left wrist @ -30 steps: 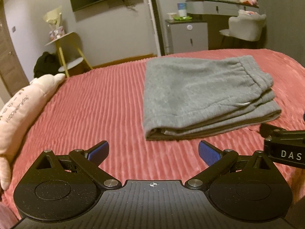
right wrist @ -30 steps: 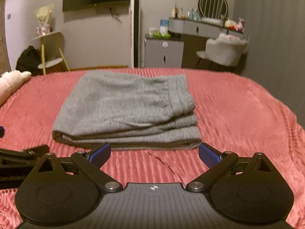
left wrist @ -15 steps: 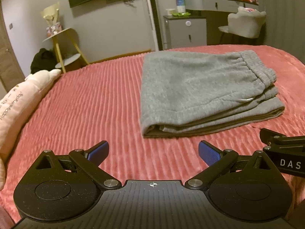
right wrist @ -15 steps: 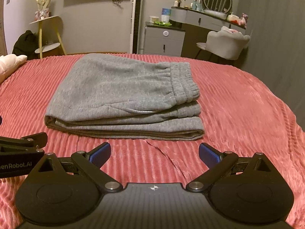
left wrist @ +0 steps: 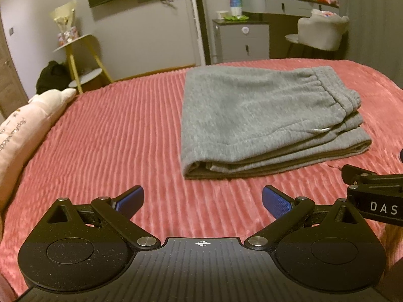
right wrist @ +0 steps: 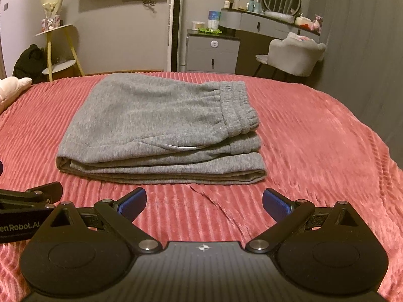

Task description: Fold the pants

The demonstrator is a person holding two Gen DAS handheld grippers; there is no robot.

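Observation:
Grey sweatpants (left wrist: 262,115) lie folded into a flat stack on the red ribbed bedspread (left wrist: 121,146), waistband to the right. In the right wrist view the same pants (right wrist: 161,123) sit straight ahead, several layers showing along the near edge. My left gripper (left wrist: 202,200) is open, nothing between its blue pads, a short way in front of the stack's near left corner. My right gripper (right wrist: 204,202) is also open and holds nothing, just short of the stack's near edge. Each gripper shows at the side of the other's view.
A pink plush pillow (left wrist: 27,125) lies at the bed's left edge. Beyond the bed stand a yellow side table (left wrist: 75,60), a grey cabinet (left wrist: 241,40), a vanity desk with a chair (left wrist: 322,32), and a wall television. A wrinkle (right wrist: 216,203) marks the bedspread near my right gripper.
Both cameras have tilted down and drifted slightly closer to the bed, so the folded pants sit lower and larger in view. Both grippers stay open; the pants have not moved.

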